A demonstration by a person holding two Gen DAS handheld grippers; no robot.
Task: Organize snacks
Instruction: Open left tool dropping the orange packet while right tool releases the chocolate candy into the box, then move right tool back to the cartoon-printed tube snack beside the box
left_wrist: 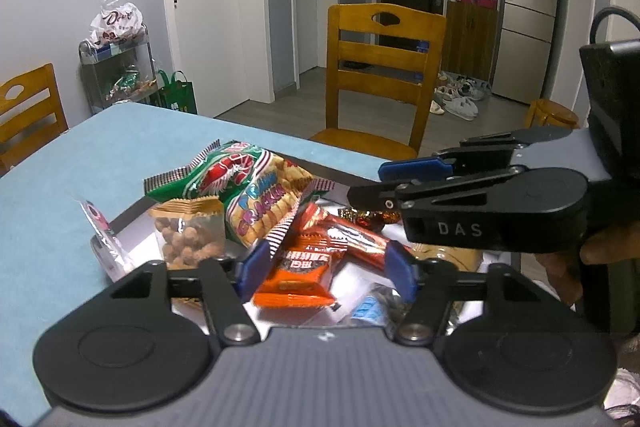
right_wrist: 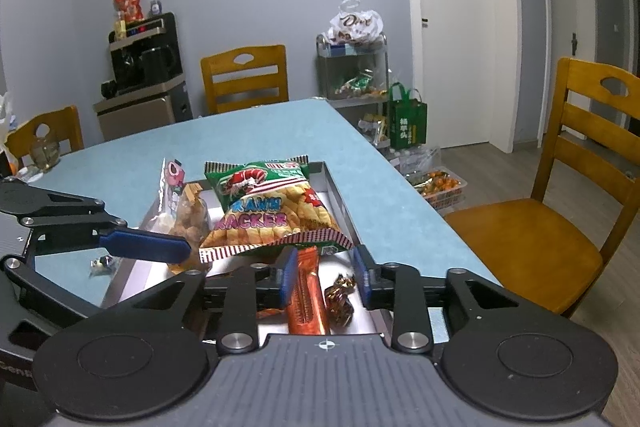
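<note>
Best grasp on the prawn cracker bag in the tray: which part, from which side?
Probably the near crimped edge of the prawn cracker bag, taken from the gripper side. That flat striped seam sticks out toward the right gripper above the orange bar; the puffy middle would likely slip or crush.

Black grippers, blue fingers (left_wrist: pixel 402 265), "DAS" lettering

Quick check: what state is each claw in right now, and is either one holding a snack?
Left claw: open, orange packet between the pads, not gripped.
Right claw: open, orange bar in the gap, not gripped.
</note>
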